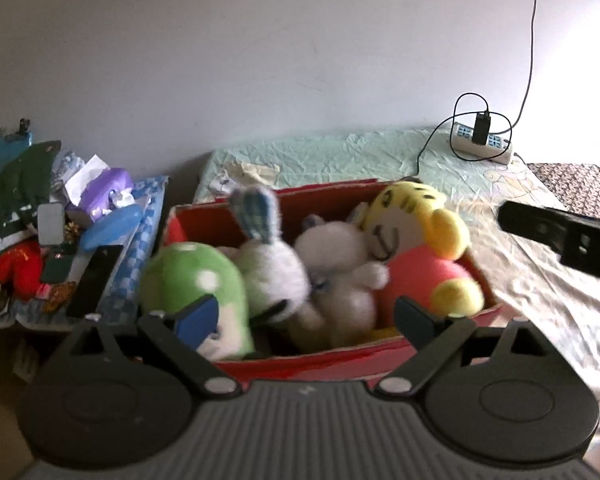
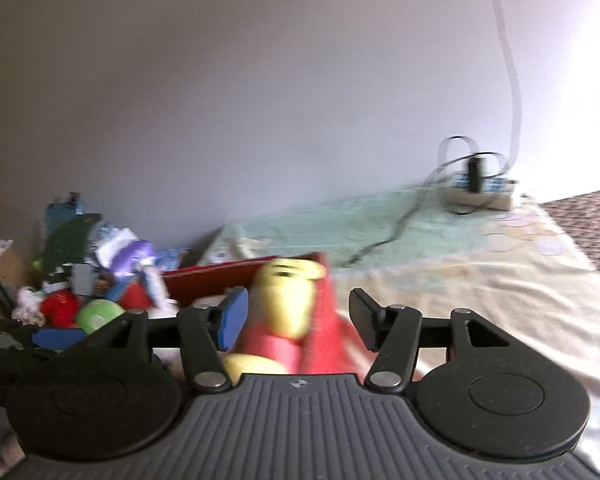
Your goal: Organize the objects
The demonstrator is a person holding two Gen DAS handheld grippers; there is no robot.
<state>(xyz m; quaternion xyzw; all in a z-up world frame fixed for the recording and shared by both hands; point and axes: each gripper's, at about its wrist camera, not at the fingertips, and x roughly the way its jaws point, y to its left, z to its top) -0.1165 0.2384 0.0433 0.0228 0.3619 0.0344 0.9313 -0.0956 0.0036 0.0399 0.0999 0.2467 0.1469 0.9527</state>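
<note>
Centrally in the left wrist view, the red cardboard box (image 1: 332, 360) runs lower left to upper right, holding a green plush (image 1: 192, 276), white rabbit (image 1: 276, 276), white bear (image 1: 336, 272) and yellow tiger doll (image 1: 416, 240); left gripper (image 1: 308, 316) and right gripper (image 2: 296, 320) both gape empty

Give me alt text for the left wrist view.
A red box on a bed holds four plush toys: a green one, a white rabbit, a white animal and a yellow tiger. The left gripper hangs open in front of it, holding nothing.
</note>
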